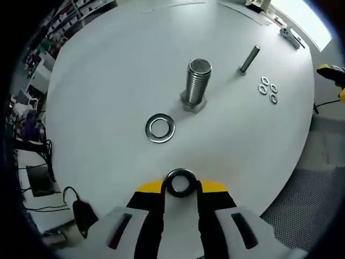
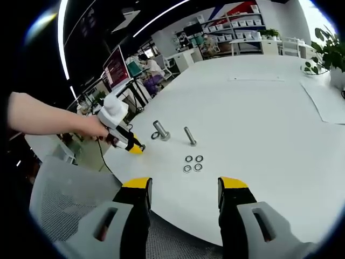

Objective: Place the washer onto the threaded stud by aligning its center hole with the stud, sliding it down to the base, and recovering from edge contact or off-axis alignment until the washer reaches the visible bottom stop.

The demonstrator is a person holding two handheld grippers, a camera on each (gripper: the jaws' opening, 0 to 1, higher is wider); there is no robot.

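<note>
Our left gripper point(image 1: 180, 183) pinches a washer point(image 1: 180, 182) by its rim, hole exposed for alignment, at six o'clock of the upright threaded stud point(image 1: 197, 83). Our right gripper point(image 2: 184, 193) waits, jaws apart and empty.

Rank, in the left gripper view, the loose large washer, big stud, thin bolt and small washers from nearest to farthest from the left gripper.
From the left gripper:
1. Large washer, flat, just ahead.
2. Big stud, upright behind it.
3. Thin bolt and small washers, far right; too close to call.
</note>
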